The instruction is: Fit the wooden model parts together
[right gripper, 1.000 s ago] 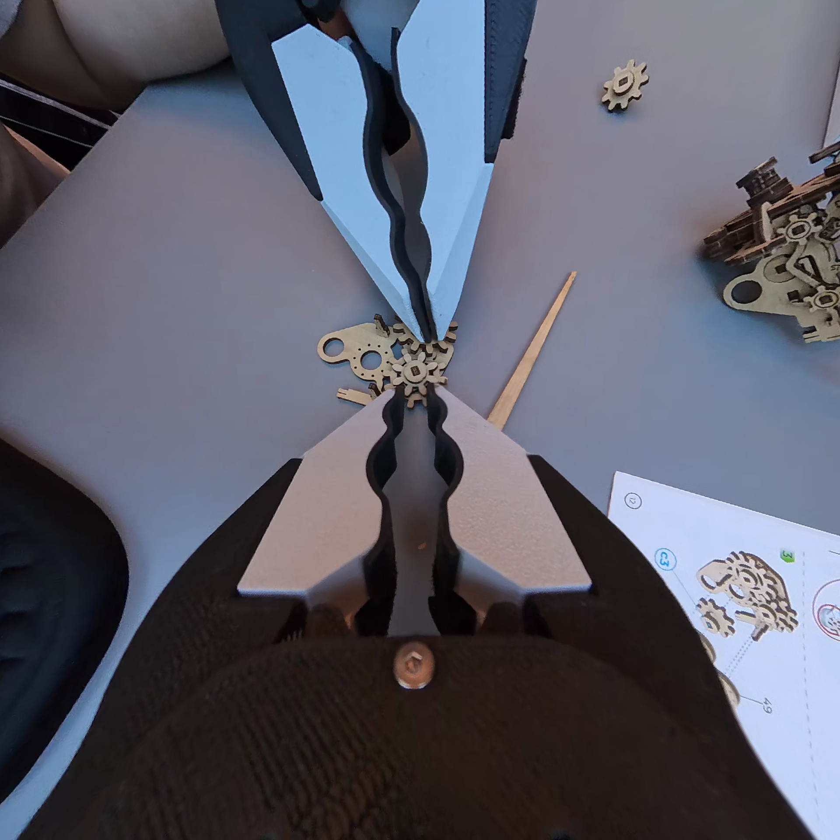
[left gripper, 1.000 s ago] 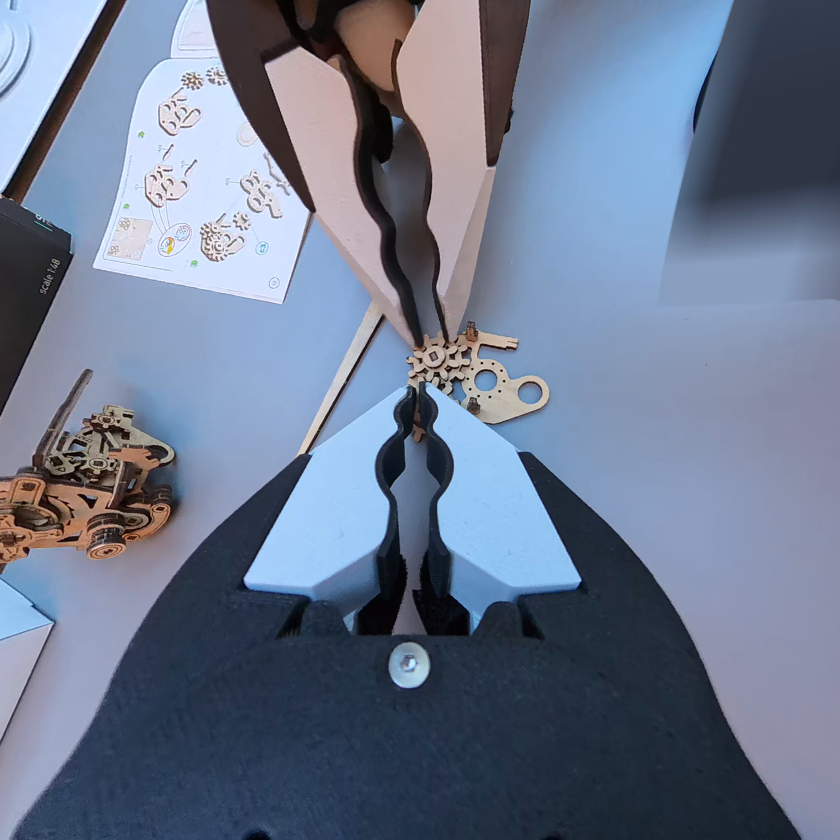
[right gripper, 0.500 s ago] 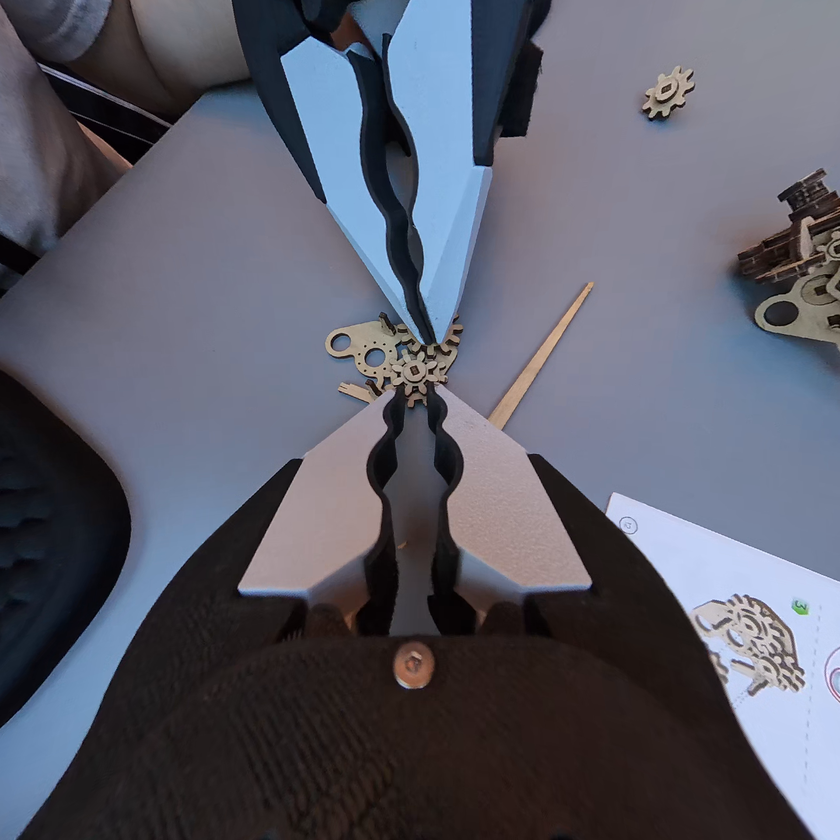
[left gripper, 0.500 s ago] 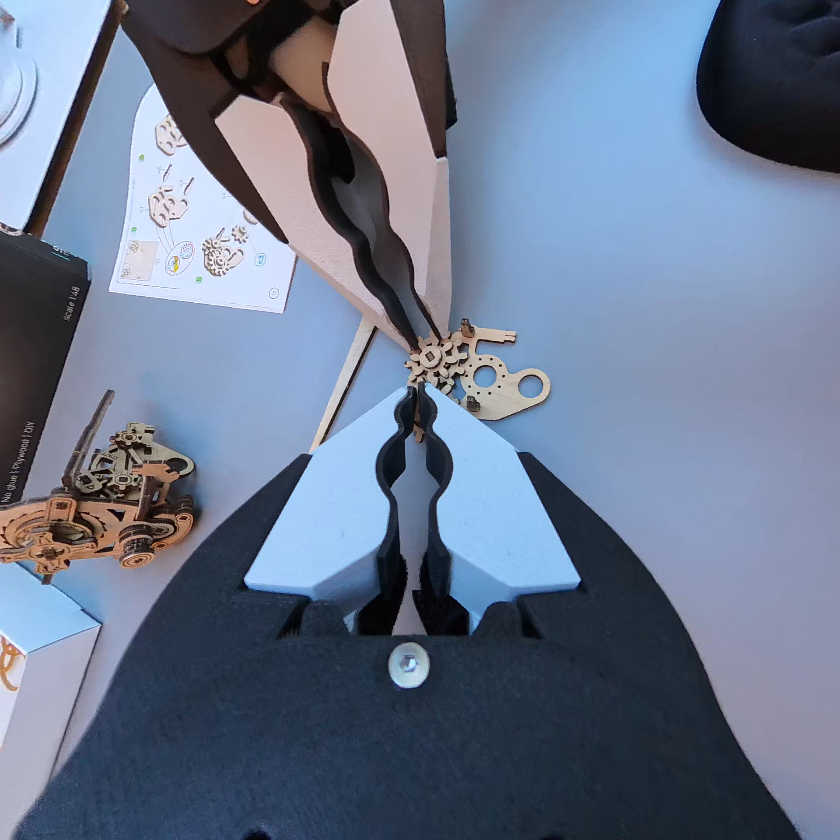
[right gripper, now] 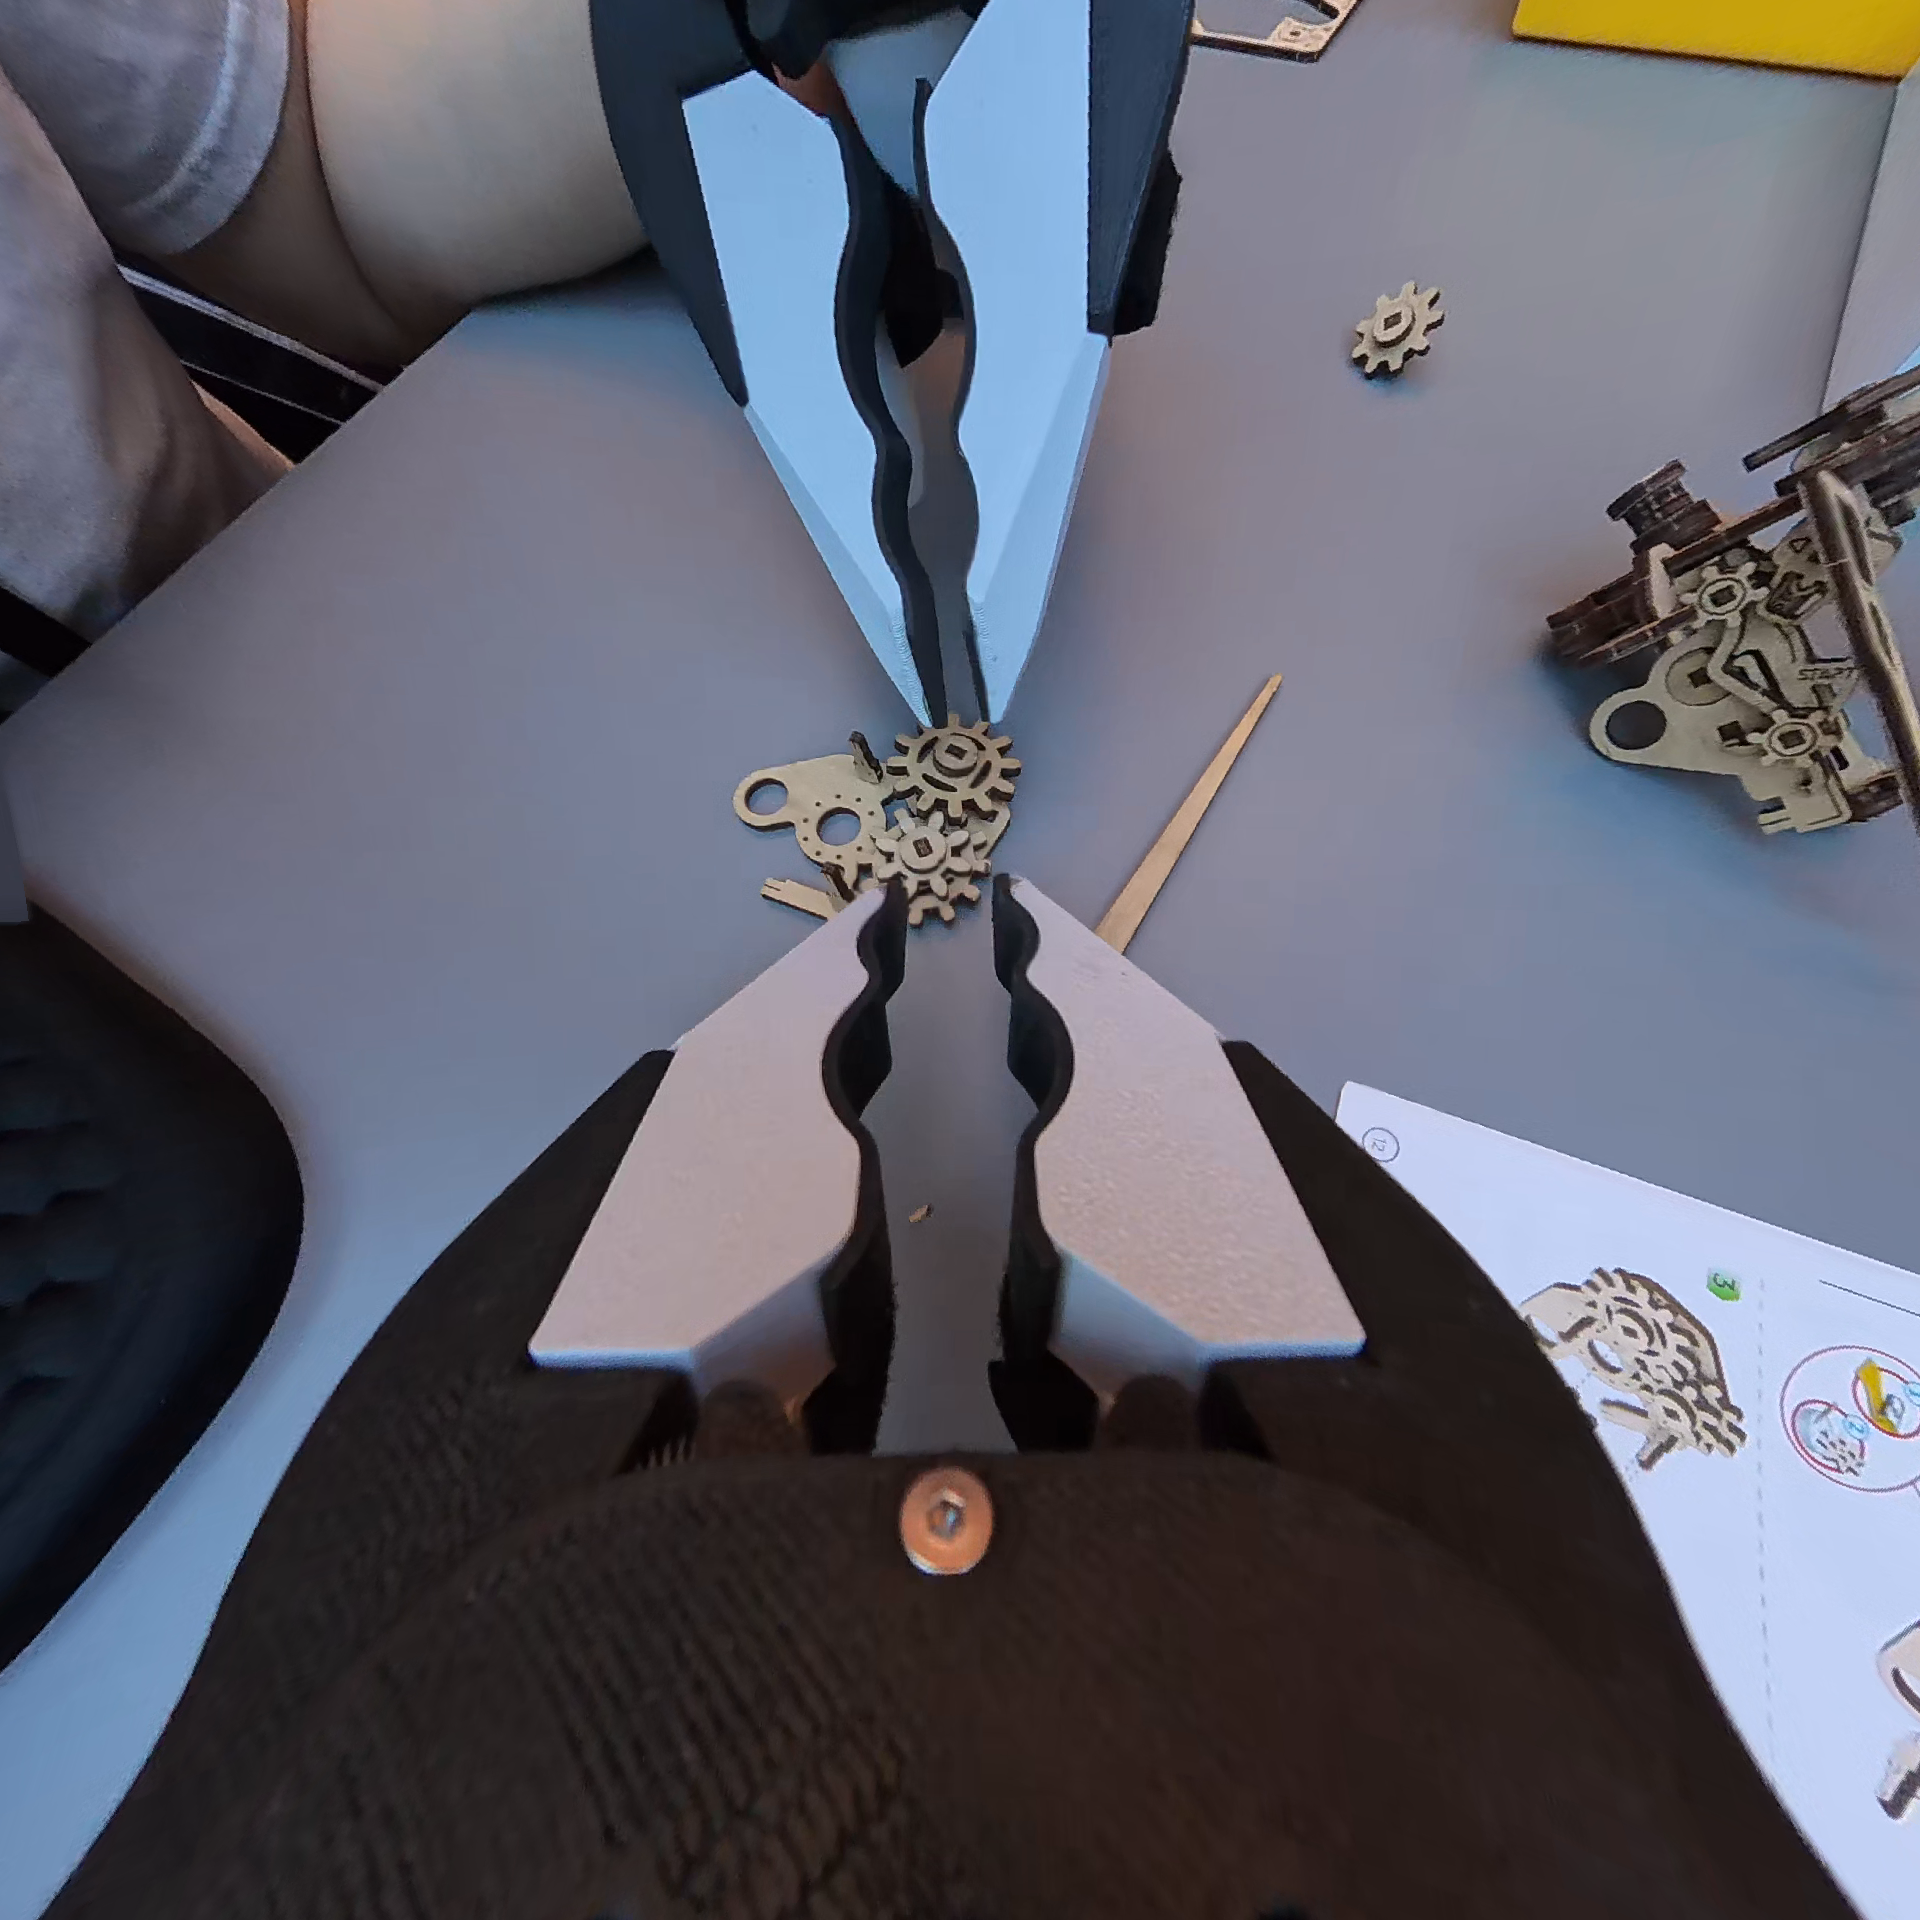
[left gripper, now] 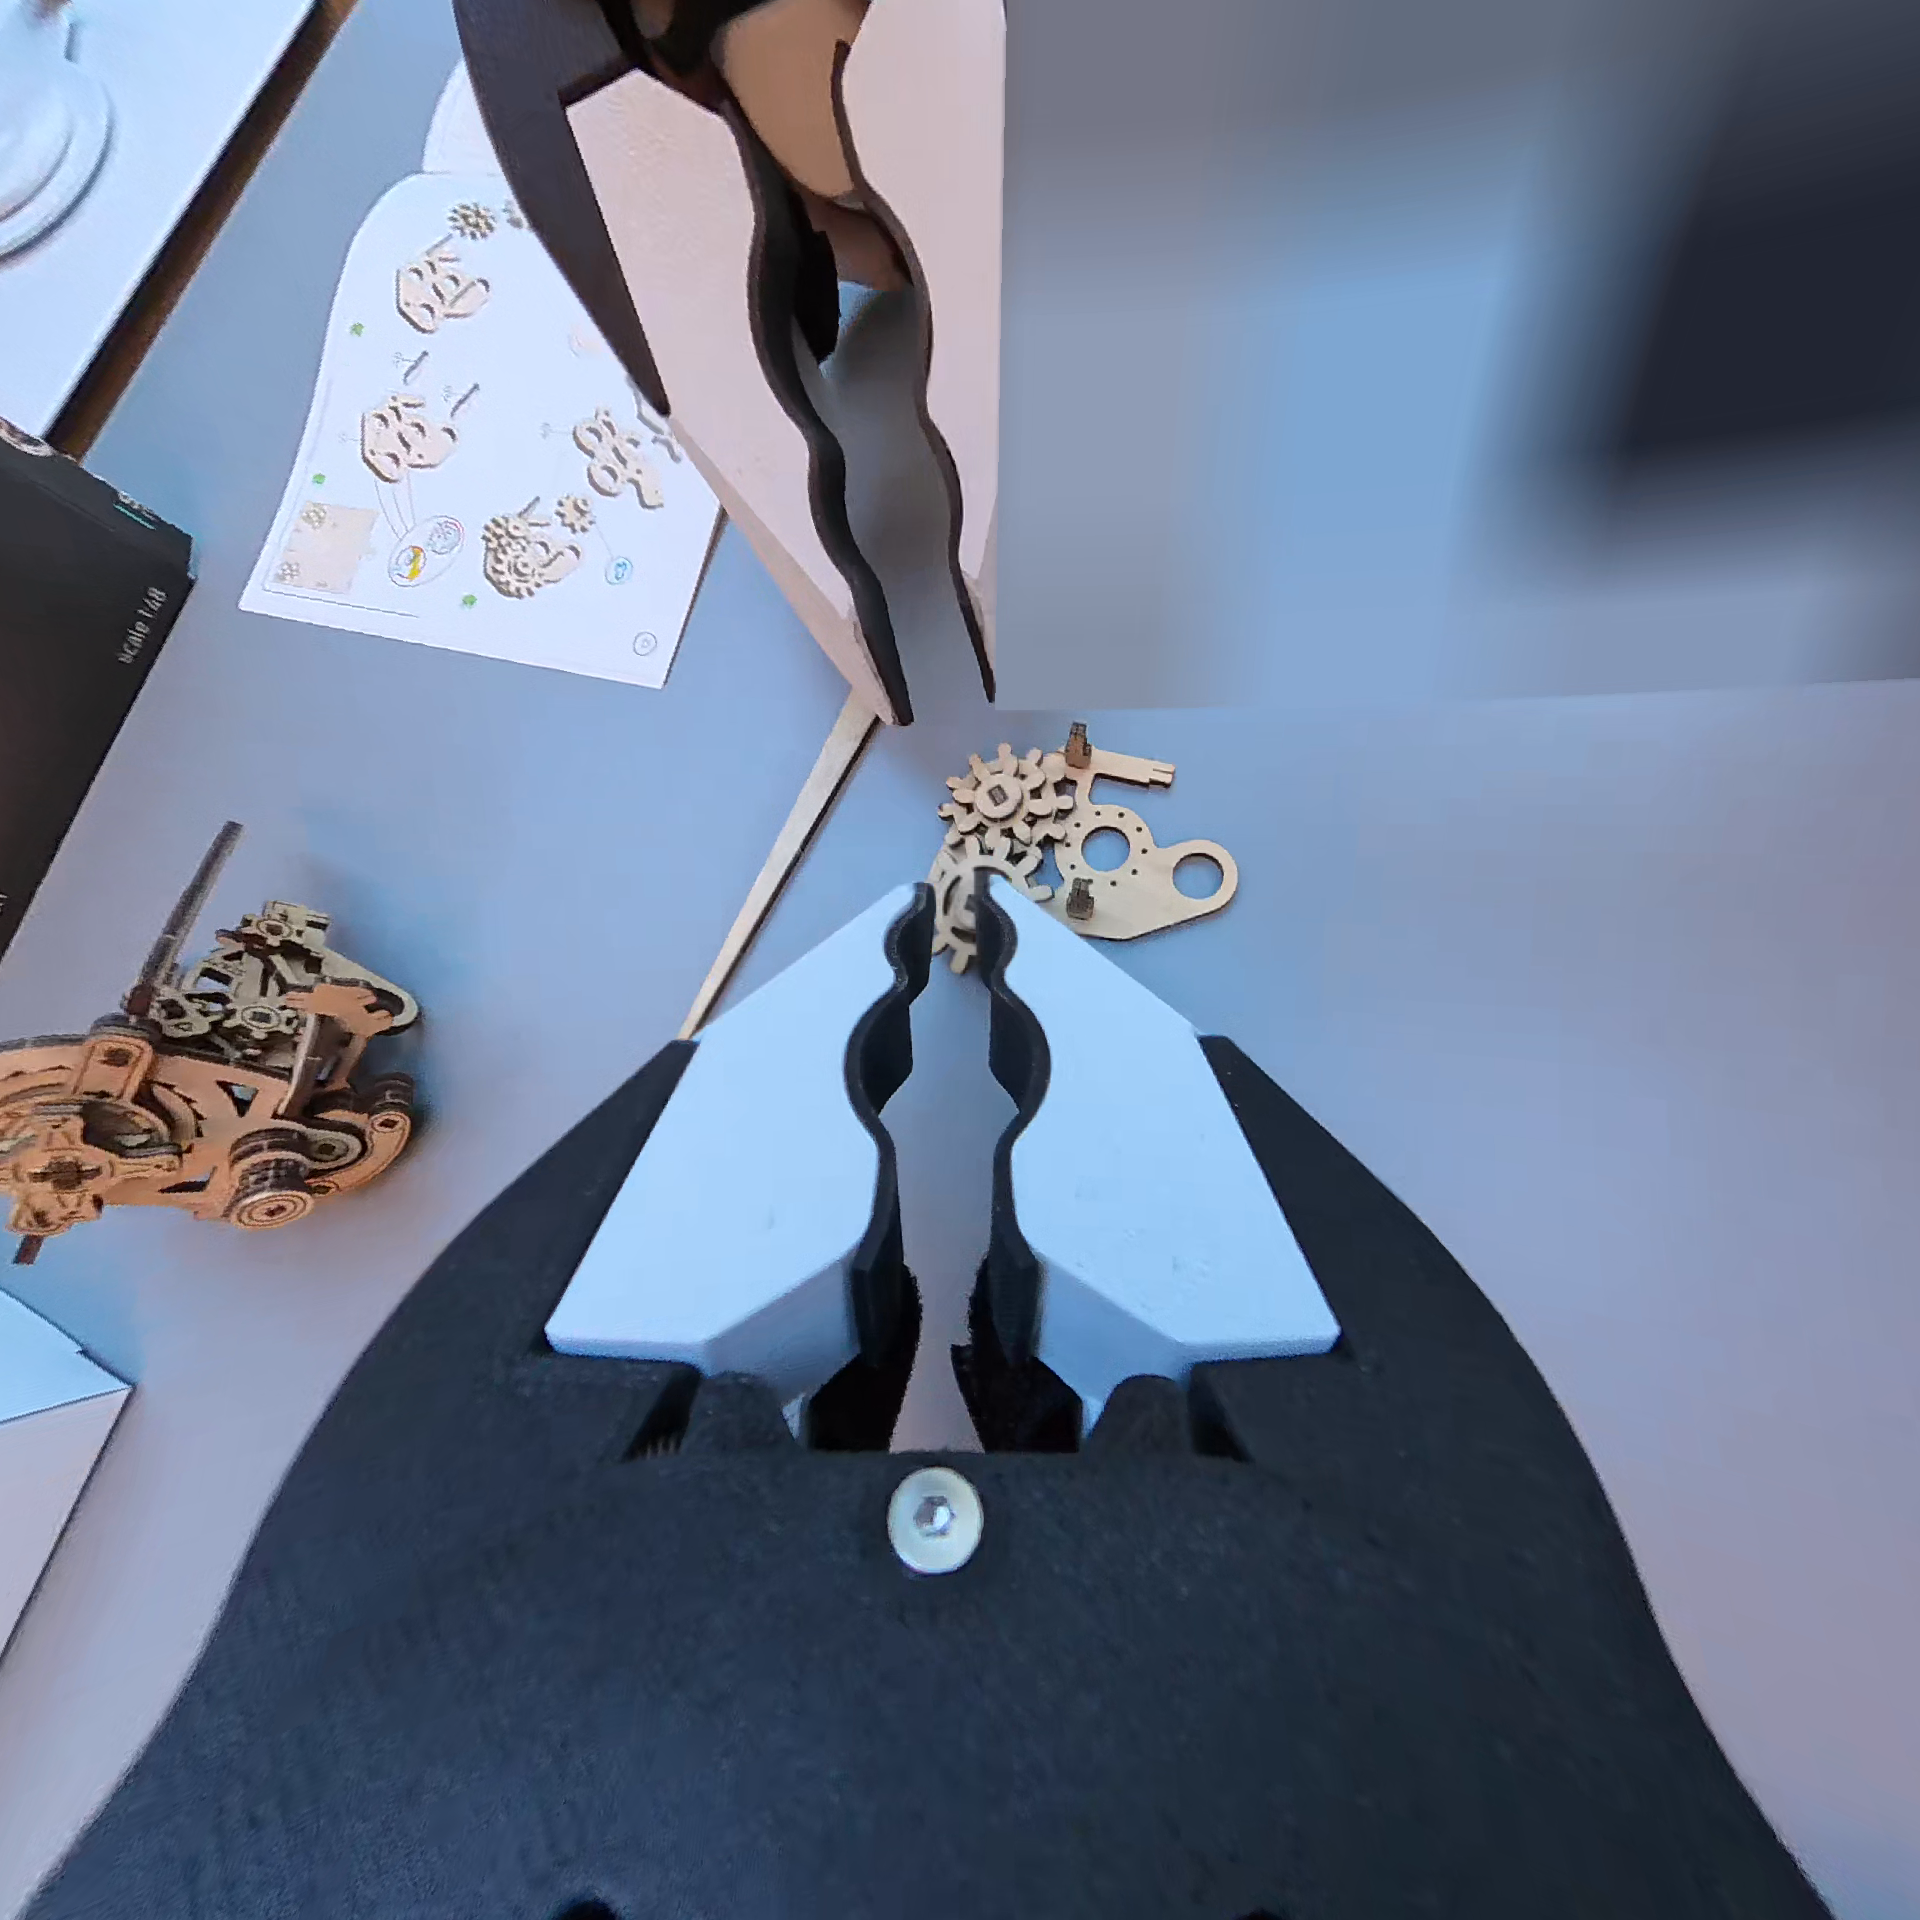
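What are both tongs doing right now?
Left tongs: nearly shut at the edge of a wooden gear; whether they grip it cannot be told.
Right tongs: open, holding nothing.

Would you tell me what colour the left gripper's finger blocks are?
Pale blue with black pads, on the left gripper; clearest in the left wrist view.

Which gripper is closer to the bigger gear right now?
Left. The left gripper has its tips at the bigger gear's rim; the right gripper sits beyond the smaller gear, jaws apart.
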A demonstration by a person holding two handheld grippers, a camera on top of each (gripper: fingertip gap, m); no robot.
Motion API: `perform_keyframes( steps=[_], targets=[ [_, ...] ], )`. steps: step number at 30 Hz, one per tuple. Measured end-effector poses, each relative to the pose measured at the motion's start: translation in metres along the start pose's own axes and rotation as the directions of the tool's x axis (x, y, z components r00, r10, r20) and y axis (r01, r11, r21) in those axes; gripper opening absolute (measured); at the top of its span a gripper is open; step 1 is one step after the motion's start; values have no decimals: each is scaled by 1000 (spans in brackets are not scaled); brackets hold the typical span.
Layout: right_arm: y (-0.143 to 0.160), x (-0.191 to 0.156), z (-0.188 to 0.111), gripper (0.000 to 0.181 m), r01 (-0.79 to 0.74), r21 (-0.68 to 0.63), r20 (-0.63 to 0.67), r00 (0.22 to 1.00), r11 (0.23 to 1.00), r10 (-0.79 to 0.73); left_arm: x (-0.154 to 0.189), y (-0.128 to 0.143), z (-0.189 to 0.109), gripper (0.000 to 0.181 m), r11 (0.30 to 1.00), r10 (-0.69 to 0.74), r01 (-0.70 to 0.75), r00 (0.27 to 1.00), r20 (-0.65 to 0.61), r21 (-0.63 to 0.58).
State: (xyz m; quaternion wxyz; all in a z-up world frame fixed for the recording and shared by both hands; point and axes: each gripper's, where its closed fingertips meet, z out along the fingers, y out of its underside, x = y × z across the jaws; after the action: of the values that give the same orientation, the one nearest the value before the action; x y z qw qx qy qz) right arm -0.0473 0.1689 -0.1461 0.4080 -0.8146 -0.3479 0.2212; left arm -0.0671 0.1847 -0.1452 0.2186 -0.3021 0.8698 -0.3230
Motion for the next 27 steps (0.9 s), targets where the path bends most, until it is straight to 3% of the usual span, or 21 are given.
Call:
perform_keyframes(
  steps=[27],
  targets=[
    [12,-3,6,16,1,-53,9,1000,999,0,5,3,10,0,998,56,-56,998,-2,-23]
  ],
)
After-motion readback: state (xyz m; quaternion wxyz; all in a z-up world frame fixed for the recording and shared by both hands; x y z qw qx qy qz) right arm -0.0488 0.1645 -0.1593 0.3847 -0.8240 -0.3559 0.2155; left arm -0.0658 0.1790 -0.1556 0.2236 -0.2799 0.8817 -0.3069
